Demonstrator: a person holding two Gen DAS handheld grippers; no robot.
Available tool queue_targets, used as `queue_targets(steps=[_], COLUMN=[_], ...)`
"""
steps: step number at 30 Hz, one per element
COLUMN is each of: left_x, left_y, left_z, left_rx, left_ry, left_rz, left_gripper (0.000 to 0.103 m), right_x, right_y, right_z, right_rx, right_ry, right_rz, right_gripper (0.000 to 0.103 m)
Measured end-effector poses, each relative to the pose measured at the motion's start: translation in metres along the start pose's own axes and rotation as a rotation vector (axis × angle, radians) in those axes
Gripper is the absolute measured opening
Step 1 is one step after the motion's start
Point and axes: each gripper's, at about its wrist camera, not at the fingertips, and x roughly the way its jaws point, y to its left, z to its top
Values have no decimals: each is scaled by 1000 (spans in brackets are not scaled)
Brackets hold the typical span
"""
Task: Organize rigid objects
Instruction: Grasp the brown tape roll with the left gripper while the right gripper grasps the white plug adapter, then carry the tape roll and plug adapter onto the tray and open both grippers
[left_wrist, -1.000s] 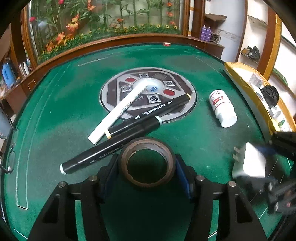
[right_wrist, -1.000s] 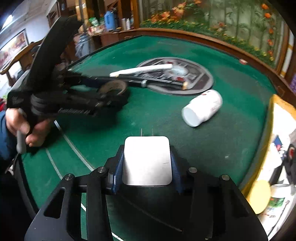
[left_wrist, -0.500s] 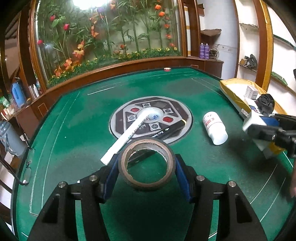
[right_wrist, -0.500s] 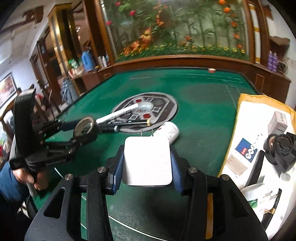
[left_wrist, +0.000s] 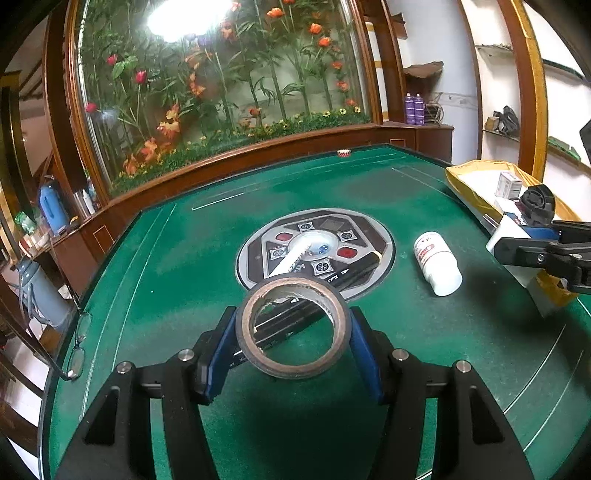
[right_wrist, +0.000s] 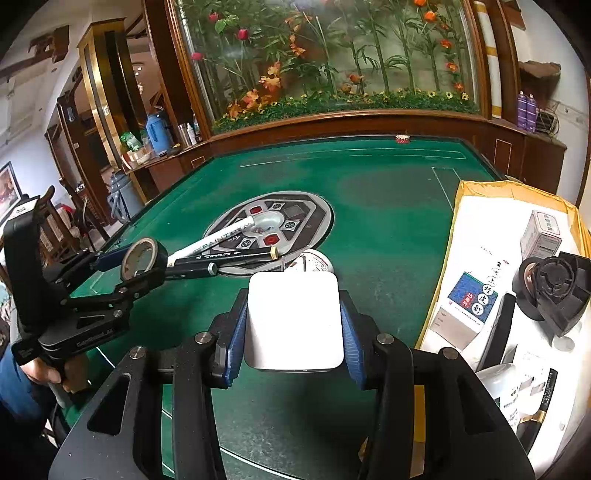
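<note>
The roll of brown tape (left_wrist: 293, 328) sits clamped between the left gripper's (left_wrist: 293, 341) fingers, held above the green desk (left_wrist: 184, 258). The white charger (right_wrist: 294, 320) is pinched in the right gripper (right_wrist: 293, 325), its prongs barely showing. On the desk's round centre panel (left_wrist: 365, 236) lie a white paint marker (right_wrist: 212, 242) and black markers (right_wrist: 225, 258), partly hidden behind the tape. The white bottle (left_wrist: 437, 262) lies beside them, mostly blocked by the charger in the right wrist view.

Both wrist views high, facing the planter wall, sharing green table (left_wrist: 424, 192) (right_wrist: 369, 184)
</note>
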Motion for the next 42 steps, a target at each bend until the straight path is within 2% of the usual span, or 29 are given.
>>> queue_targets(steps=[4,15,18,24,26,29,33,38,42], left_x=[-2,-4,-4,-5,-8,-12,-14,0,23], left_y=[-3,-8,-9,-20,-38,-68,-121,-182,-212], left_z=[0,-2,-1,15,28,45,72,97,103], left_rx=[14,35,23,-59,-56,-48,-33,-3,11], left_ry=[-11,-20,-16,6,-8,-17,-5,53,131], left_rz=[9,31,15,-122,-169,-255,-403,-533,-577], left_gripper=[59,59,59,59,59,59,59,59,59], right_x=[0,-4,-8,-26,-40,-62,-84,-101,-100], right_y=[0,-1,-2,-26,-43,-71,-119,-175,-193], right_z=[0,0,0,8,15,20,18,9,8], right_rx=[-10,0,7,98,147,207,326,499,529], right_ry=[-3,-12,-30,-116,-177,-254,-284,-287,-259], right_rz=[-27,-19,-20,-50,-124,-310,-443,-431,-391], right_gripper=[44,44,44,44,44,44,44,44,44])
